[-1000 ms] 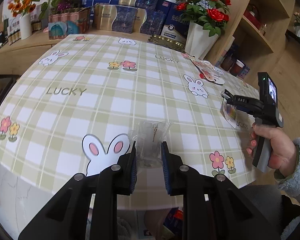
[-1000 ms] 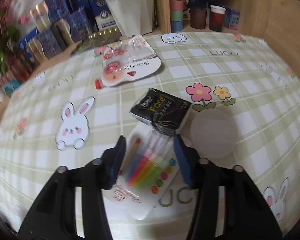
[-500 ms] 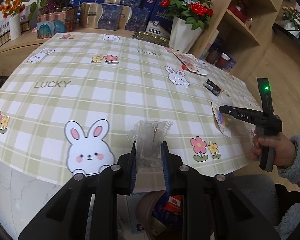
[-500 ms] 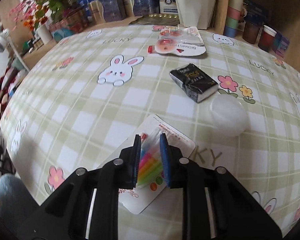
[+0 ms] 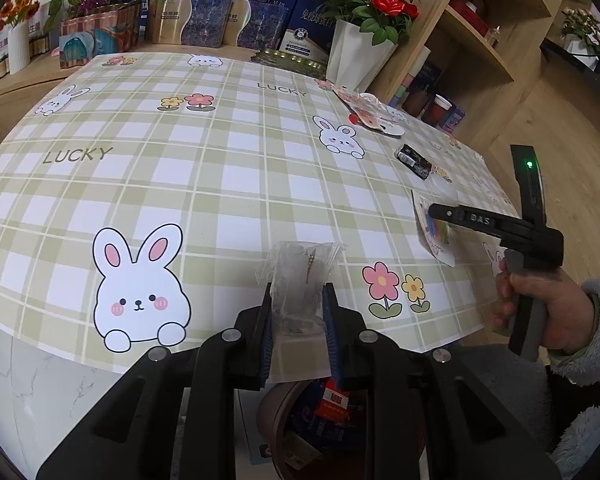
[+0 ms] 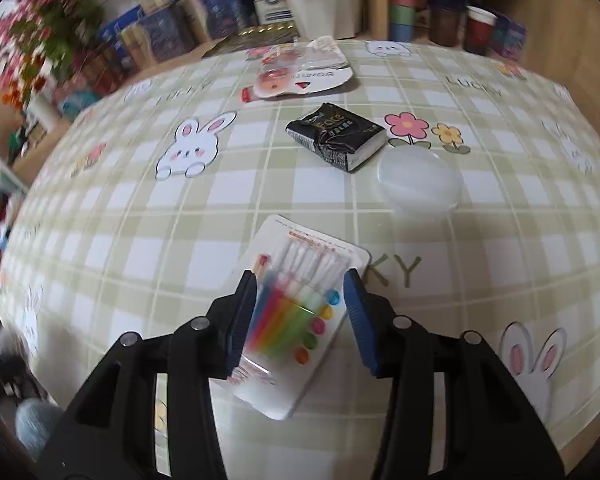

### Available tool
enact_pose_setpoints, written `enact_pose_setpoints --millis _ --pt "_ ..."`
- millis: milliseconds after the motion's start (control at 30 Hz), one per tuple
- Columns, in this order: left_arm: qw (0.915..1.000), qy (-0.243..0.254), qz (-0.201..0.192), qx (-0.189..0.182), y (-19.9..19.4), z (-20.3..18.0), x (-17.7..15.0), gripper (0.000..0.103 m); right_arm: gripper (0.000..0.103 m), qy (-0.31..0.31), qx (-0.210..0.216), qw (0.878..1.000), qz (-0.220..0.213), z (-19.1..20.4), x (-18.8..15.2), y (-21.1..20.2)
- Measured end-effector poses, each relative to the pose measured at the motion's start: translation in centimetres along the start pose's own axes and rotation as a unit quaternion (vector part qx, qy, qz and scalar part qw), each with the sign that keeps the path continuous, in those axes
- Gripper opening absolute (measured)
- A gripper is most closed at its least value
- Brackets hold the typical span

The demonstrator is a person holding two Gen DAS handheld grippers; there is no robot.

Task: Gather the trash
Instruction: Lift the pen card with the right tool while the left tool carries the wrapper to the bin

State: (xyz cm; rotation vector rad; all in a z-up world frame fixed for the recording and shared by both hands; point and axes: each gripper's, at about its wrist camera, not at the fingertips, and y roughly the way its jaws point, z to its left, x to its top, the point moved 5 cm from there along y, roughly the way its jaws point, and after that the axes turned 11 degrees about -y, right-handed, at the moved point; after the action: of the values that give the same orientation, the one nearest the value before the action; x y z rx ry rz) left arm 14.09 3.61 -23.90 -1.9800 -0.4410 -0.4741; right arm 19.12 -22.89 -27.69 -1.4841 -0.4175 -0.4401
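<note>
My left gripper (image 5: pixel 298 292) is shut on a crumpled clear plastic bag (image 5: pixel 300 272) at the table's near edge, above a brown bin (image 5: pixel 284 432) holding wrappers. My right gripper (image 6: pixel 302 280) points down at a white pack of coloured pens (image 6: pixel 296 312) lying flat on the checked tablecloth. Its jaws are opening, the pack sits between them and the pads do not press on it. In the left wrist view a hand holds the right gripper (image 5: pixel 434 211) over that pack (image 5: pixel 436 240) at the table's right edge.
A black tissue pack (image 6: pixel 336 136), a translucent round lid (image 6: pixel 418 178) and a white-and-pink wrapper (image 6: pixel 300 76) lie beyond the pen pack. A white pot of red roses (image 5: pixel 360 56), gift boxes and wooden shelves with cups stand behind the table.
The left gripper, still holding the bag, drew back towards the table edge and the bin came into view. The right jaws narrowed around the pen pack, then spread wide.
</note>
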Motion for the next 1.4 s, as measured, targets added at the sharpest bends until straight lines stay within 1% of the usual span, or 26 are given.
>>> enact_pose_setpoints --millis 167,267,333,433,600,733,833,933,1033,1200,1400 --pt "0.9999 0.007 0.005 -0.005 0.2 -0.2 -0.2 0.022 0.048 -0.011 -0.022 1.0 -0.004 0.4 0.3 0.4" --pt "0.9999 0.007 0.01 -0.006 0.5 -0.4 -0.2 0.022 0.046 -0.009 -0.018 1.0 -0.008 0.1 0.3 0.4" --pt "0.9999 0.007 0.009 -0.009 0.5 -0.6 -0.2 0.022 0.043 -0.026 -0.019 0.999 -0.011 0.3 0.4 0.4" --pt "0.9998 0.008 0.007 -0.015 0.3 -1.0 -0.2 0.022 0.042 -0.035 -0.009 0.999 -0.016 0.5 0.3 -0.1" --pt "0.9997 0.013 0.002 -0.019 -0.5 -1.9 -0.2 0.022 0.041 -0.052 0.006 0.998 -0.043 1.2 0.1 -2.4" --pt "0.9997 0.013 -0.003 -0.021 -1.5 -2.5 -0.2 0.022 0.041 -0.052 0.023 0.996 -0.066 1.5 -0.3 -4.8" --pt "0.9995 0.021 -0.006 -0.021 -2.4 -3.2 -0.4 0.022 0.041 -0.049 0.037 0.995 -0.081 1.6 -0.9 -6.6" --pt "0.9993 0.03 -0.01 -0.023 -3.5 -4.1 -0.7 0.022 0.041 -0.046 0.054 0.993 -0.097 1.6 -1.8 -8.6" --pt "0.999 0.037 -0.013 -0.024 -4.5 -5.0 -1.2 0.022 0.041 -0.04 0.088 0.988 -0.119 1.9 -3.0 -10.7" --pt "0.9981 0.048 -0.026 -0.027 -6.4 -6.6 -2.2 0.022 0.041 -0.061 0.105 0.983 -0.137 2.7 -5.0 -13.5" --pt "0.9974 0.052 -0.039 -0.033 -8.7 -8.0 -3.7 0.022 0.041 -0.084 0.119 0.978 -0.149 3.7 -7.6 -16.0"
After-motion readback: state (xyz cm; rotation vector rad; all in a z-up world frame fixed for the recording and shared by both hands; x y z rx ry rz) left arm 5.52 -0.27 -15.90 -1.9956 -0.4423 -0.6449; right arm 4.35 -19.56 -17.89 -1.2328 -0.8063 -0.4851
